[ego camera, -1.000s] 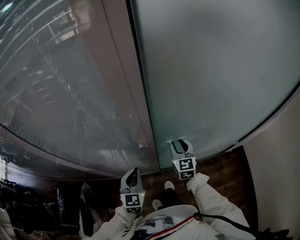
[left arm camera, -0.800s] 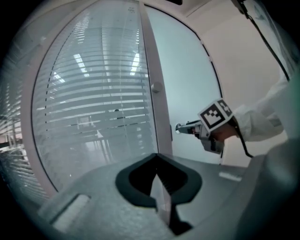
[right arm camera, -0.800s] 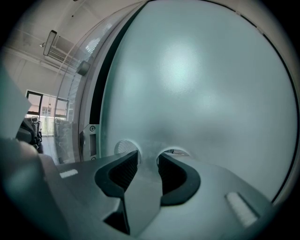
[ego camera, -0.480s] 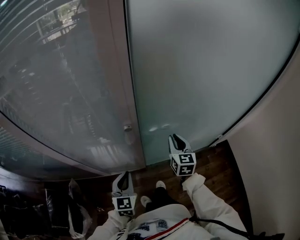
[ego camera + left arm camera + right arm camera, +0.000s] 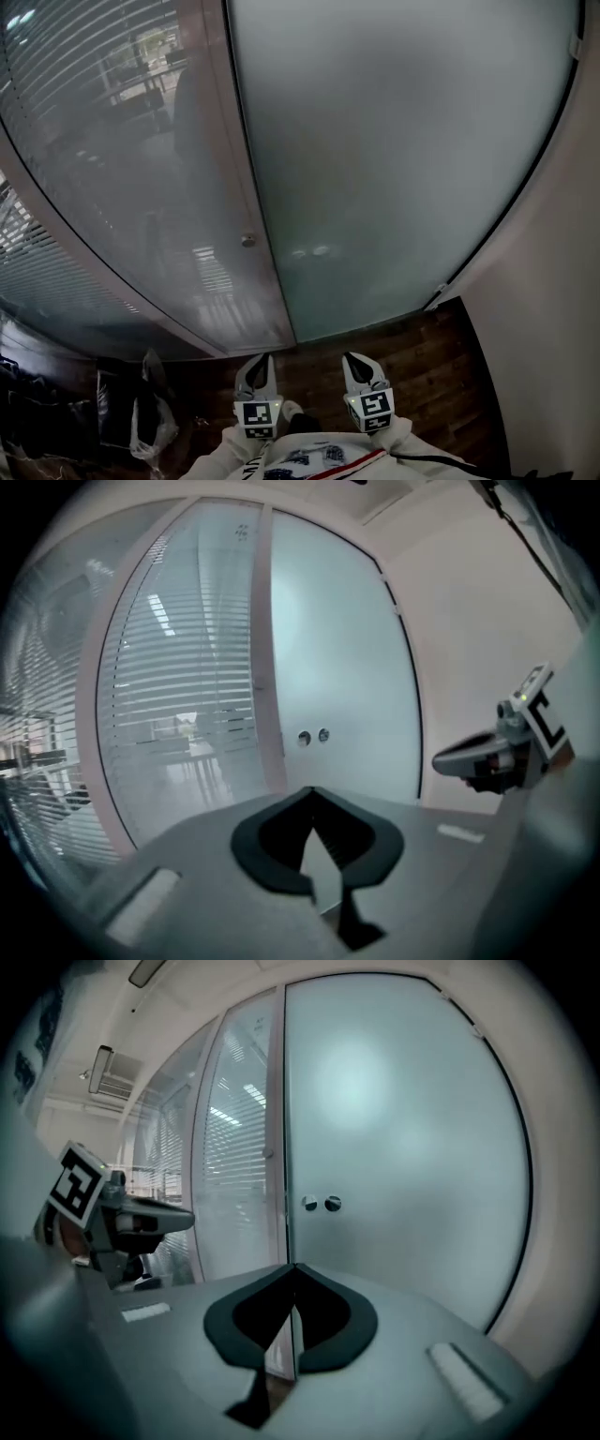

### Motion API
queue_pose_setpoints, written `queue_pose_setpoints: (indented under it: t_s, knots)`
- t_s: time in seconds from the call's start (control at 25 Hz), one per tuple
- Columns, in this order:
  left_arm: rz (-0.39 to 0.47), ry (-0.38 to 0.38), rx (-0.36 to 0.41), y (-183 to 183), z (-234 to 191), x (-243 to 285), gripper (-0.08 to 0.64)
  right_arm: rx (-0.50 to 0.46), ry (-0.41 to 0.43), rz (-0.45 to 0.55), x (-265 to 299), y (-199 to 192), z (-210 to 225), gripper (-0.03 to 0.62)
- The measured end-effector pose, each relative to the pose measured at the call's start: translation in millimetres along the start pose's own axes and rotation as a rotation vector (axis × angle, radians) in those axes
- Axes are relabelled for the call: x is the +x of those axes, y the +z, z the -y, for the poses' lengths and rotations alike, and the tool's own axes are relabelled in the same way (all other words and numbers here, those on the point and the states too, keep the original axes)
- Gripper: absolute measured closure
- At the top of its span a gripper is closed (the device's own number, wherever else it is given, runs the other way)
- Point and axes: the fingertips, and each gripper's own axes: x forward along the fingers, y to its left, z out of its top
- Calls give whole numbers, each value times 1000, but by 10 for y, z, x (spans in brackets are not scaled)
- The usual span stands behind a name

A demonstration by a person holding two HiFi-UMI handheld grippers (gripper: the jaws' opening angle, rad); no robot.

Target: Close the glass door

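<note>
The frosted glass door (image 5: 394, 159) stands flush against the pale frame post (image 5: 246, 187), with its edge meeting the post. Two small round fittings (image 5: 309, 251) sit near that edge; they also show in the left gripper view (image 5: 313, 736) and the right gripper view (image 5: 320, 1204). My left gripper (image 5: 256, 366) and right gripper (image 5: 355, 363) hang close to my body, well back from the door and touching nothing. Both point at the door. Each gripper's jaws meet at the tip with nothing between them: the left gripper (image 5: 311, 790) and the right gripper (image 5: 293, 1266) are shut.
A glass partition with blinds (image 5: 94, 187) curves away on the left of the post. A pale wall (image 5: 553, 281) closes the right side. Dark wood floor (image 5: 422, 356) lies before the door. Bags (image 5: 141, 422) sit on the floor at lower left.
Both grippers have drawn back from the door toward my body. The right gripper, open near the door's edge a second ago, is now shut. The view has backed away too.
</note>
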Motion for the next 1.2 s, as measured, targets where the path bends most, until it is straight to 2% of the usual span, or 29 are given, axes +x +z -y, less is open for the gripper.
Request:
queue_pose_setpoints:
  t_s: [0.16,0.32,0.44,0.6,0.84,1.04,1.2]
  knots:
    - [22,13,25,78,546,-296,557,4,84,0,-635,-248,-9,585]
    - [29,20,31,-5,1185,-817,557,121,114,19,-1354,-371,177,586]
    - [14,48,12,-127,1579,-1214,557,109,140,63,-1840,-375,197,586]
    - [24,49,22,-36,2032,-1600,557,114,160,63,-2311,-411,233,586]
    - [12,69,44,40,2245,-2043,557,241,229,53,-2648,-426,40,586]
    - [-15,82,48,-52,2255,-2211,557,167,203,93,-2790,-375,-90,586]
    - [29,69,49,9,2288,-2314,557,163,228,97,-2870,-355,-229,586]
